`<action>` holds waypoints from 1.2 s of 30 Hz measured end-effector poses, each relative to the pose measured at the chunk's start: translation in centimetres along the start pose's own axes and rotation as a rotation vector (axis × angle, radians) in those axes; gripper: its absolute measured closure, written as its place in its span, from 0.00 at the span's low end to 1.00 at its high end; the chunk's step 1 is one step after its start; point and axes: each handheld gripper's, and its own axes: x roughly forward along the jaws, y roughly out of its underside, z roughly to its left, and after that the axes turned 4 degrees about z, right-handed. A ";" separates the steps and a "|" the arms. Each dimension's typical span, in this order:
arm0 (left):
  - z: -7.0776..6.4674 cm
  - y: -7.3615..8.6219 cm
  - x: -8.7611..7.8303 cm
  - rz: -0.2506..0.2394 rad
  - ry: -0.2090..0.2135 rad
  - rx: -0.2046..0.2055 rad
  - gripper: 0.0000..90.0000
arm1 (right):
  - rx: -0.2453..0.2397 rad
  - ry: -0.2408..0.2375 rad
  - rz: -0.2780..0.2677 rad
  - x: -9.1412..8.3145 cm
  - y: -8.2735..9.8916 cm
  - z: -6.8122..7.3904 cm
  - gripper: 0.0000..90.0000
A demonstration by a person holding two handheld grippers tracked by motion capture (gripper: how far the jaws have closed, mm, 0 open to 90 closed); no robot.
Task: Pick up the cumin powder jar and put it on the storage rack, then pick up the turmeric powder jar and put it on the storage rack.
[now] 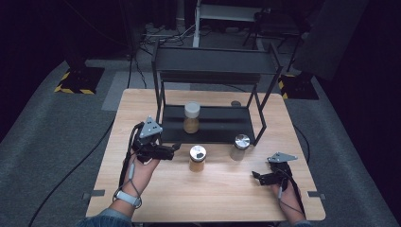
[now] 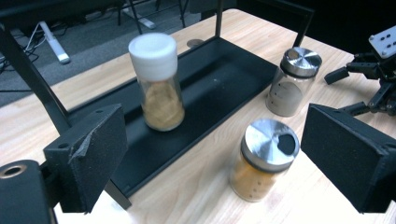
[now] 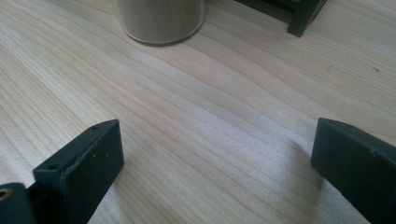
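Note:
A spice jar with a metal lid and orange-brown powder (image 1: 197,158) (image 2: 266,161) stands on the wooden table (image 1: 217,194), just in front of the black rack (image 1: 213,71). My left gripper (image 1: 174,149) (image 2: 217,161) is open to the left of this jar, its jaws wide and pointing at it without touching. A white-lidded jar of tan powder (image 1: 192,117) (image 2: 158,88) stands upright on the rack's lower shelf (image 1: 222,125). A second metal-lidded jar with pale contents (image 1: 240,147) (image 2: 293,81) (image 3: 159,18) stands at the shelf's front right corner. My right gripper (image 1: 256,176) (image 3: 215,158) (image 2: 369,79) is open, low over bare wood.
The two-tier black rack takes up the back half of the table; its front right leg (image 3: 303,16) stands near the pale jar. Cables (image 1: 130,175) trail from both grippers. Grey carpet (image 1: 56,142) surrounds the table, with equipment stands behind.

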 end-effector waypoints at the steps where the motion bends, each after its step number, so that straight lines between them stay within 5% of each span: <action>1: 0.0 0.4 0.1 0.002 0.002 -0.004 0.07 | 0.000 0.000 0.000 0.0 0.0 0.0 0.02; 20: -0.3 5.6 0.8 0.068 -0.017 0.007 0.07 | 0.001 0.000 0.000 0.0 0.0 0.0 0.02; 36: -0.6 8.3 2.6 0.151 -0.018 0.002 0.07 | 0.001 0.000 0.000 0.0 0.0 0.0 0.02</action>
